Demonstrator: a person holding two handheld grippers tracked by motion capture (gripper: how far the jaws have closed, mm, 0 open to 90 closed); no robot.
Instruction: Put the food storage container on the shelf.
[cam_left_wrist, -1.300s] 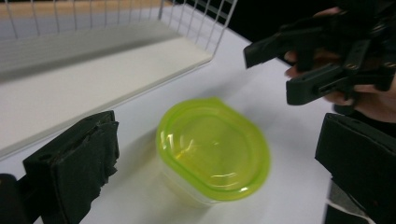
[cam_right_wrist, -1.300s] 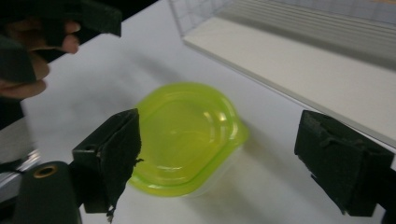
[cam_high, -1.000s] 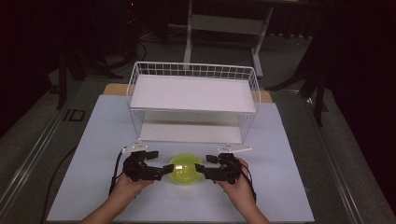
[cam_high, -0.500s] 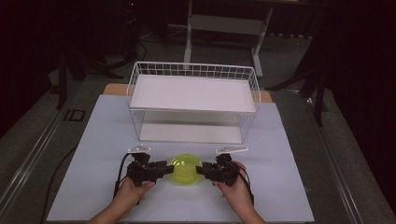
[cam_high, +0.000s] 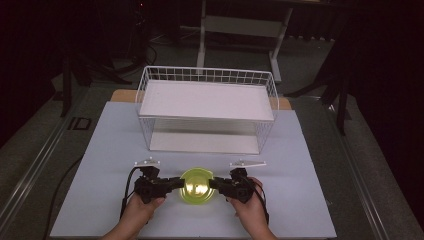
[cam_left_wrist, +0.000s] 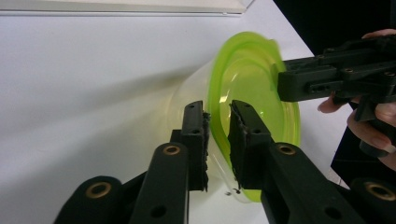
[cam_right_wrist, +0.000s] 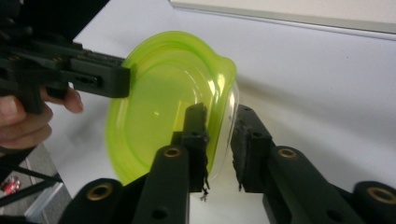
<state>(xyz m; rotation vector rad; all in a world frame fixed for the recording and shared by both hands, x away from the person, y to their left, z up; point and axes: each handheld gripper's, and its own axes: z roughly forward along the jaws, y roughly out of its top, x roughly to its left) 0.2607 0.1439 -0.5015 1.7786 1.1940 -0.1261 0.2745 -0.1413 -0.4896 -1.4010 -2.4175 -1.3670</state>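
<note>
- While your left gripper (cam_high: 176, 183) and right gripper (cam_high: 214, 183) each pinch opposite rims of the green bowl (cam_high: 196, 186), in front of the wire basket (cam_high: 207, 111):
- It looks light, thin and flexible; grip the rim gently.

Glossy translucent green plastic bowl (cam_left_wrist: 252, 93), white wire basket (cam_high: 207, 107), matt white table (cam_high: 100, 150)

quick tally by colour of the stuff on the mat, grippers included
green: 1, the bowl
white: 1, the wire basket
black: 2, the left gripper and the right gripper, each with its jaws over the bowl's rim
total: 4
</note>
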